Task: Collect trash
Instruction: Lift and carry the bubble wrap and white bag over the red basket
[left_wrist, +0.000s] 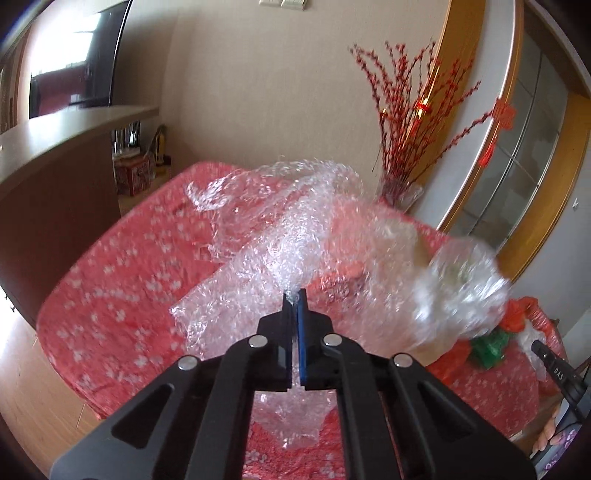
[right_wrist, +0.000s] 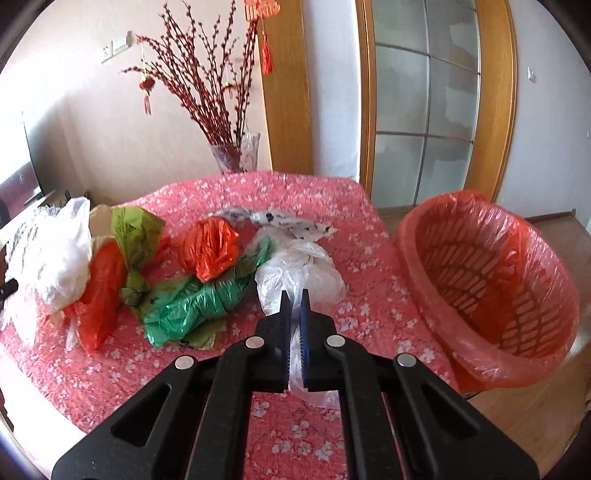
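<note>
Trash mostly remains on the pink floral tablecloth (right_wrist: 369, 221): left gripper (left_wrist: 294, 295) pinches clear bubble wrap (left_wrist: 280, 236), right gripper (right_wrist: 294, 295) clamps a clear plastic bag (right_wrist: 299, 273); the red-lined basket (right_wrist: 491, 288) looks empty.

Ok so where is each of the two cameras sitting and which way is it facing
Left wrist: on the left tongs, looking forward and down over the pink table; its fingers pinch bubble wrap.
Right wrist: on the right tongs, facing the bag pile and orange lined basket; its fingers pinch a clear bag.
Shared: table, vase of red branches, green bag.
</note>
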